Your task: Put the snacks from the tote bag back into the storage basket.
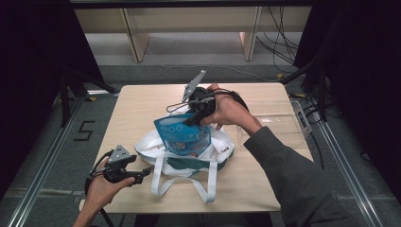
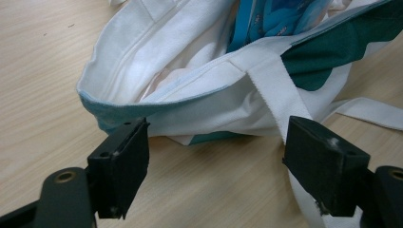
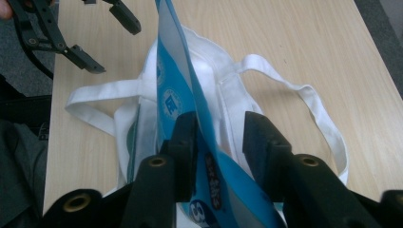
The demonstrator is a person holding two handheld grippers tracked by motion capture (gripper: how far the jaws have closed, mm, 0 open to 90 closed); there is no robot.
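Observation:
A white and green tote bag (image 1: 215,153) lies open in the middle of the wooden table (image 1: 137,106). A blue snack pouch (image 1: 182,135) stands in its mouth. My right gripper (image 1: 190,120) comes down from the far side over the pouch's top edge. In the right gripper view the pouch (image 3: 173,90) runs between the jaws of the right gripper (image 3: 216,124); it lies against one pad and a gap shows at the other. My left gripper (image 1: 146,171) stands open at the bag's near left, its jaws wide before the bag's rim (image 2: 190,102), touching nothing.
A clear plastic tray (image 1: 283,124) lies on the table to the right of the bag. The bag's white straps (image 1: 208,187) trail toward the table's front edge. Dark floor and metal rails surround the table; wooden shelving stands behind it.

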